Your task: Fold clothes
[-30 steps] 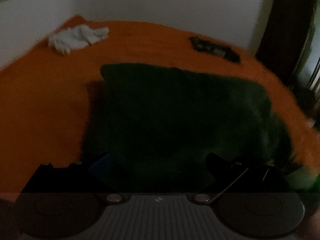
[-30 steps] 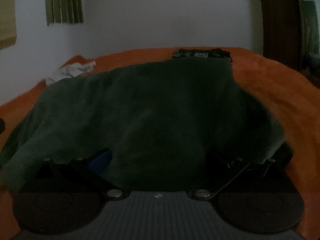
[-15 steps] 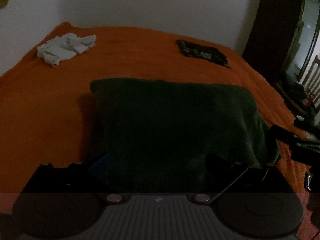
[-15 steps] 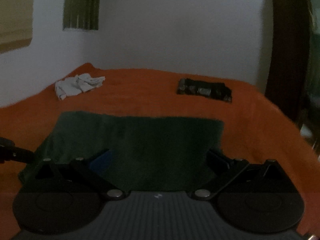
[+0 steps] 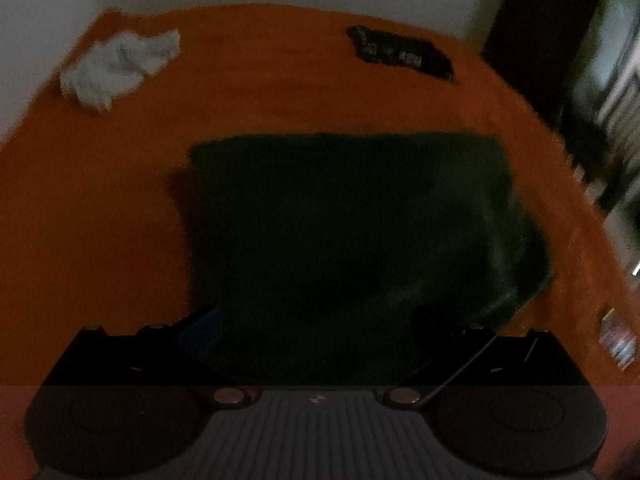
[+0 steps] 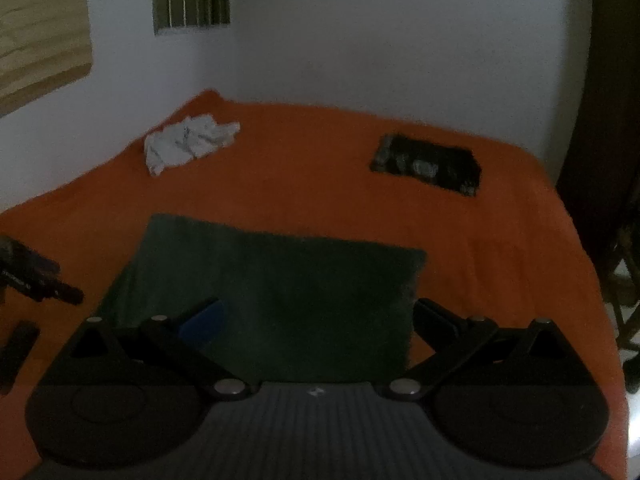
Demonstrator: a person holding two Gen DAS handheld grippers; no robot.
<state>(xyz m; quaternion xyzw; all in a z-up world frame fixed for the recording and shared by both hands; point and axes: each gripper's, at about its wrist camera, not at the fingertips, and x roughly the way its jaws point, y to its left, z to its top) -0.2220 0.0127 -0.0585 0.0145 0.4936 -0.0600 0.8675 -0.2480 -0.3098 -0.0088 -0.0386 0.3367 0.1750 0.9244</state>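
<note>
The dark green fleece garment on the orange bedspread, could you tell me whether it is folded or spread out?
Folded: the dark green fleece garment lies as a compact rectangle with straight edges on the orange bedspread. No sleeves show. The number of layers cannot be told.

The green garment (image 6: 276,296) looks like thick, matt, fuzzy cloth. The orange bedspread (image 6: 500,240) beneath it is matt woven fabric with a faint ribbed grain. The crumpled white cloth (image 6: 188,142) looks thin and creased. The right gripper (image 6: 316,320) is matt black plastic with shiny metal rivets.
</note>
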